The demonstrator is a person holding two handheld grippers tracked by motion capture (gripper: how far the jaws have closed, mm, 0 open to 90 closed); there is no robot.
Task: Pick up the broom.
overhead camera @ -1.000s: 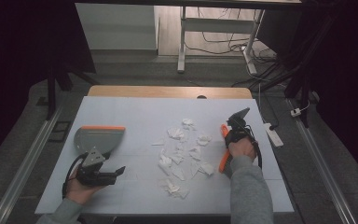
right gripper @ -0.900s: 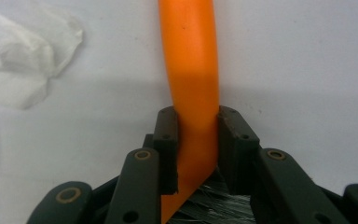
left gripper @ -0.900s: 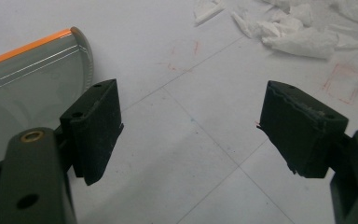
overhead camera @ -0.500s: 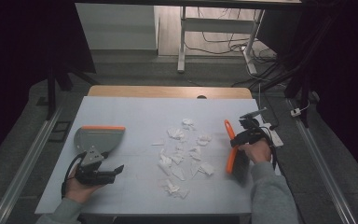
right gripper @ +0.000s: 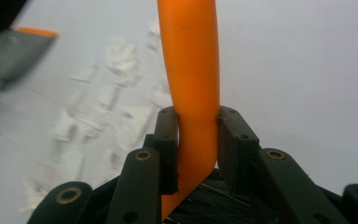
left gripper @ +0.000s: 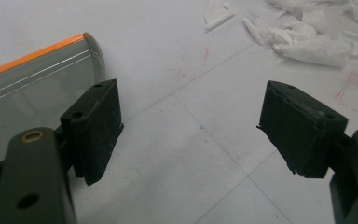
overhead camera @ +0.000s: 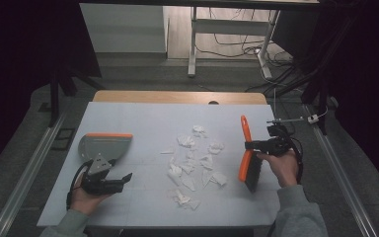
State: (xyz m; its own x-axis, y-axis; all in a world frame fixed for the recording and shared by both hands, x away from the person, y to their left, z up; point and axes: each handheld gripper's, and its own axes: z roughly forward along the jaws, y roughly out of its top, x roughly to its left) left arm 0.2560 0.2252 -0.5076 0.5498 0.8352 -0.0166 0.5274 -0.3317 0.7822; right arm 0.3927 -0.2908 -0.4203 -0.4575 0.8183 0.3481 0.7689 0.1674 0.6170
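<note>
Since the earlier frames, the right gripper (overhead camera: 250, 145) had carried the brush (overhead camera: 246, 157) away from the paper scraps (overhead camera: 193, 160) toward the right edge of the bench (overhead camera: 143, 116) and lifted it. Its jaws were clenched on the orange handle, which pointed toward the far edge while the dark bristles hung toward the near edge. The right hand (overhead camera: 282, 167) gripped from the right, forearm coming in from the near right corner. The left gripper (overhead camera: 124, 177) rested near the near left corner, jaws released and wide, holding nothing, just beside the dustpan (overhead camera: 104, 146).
</note>
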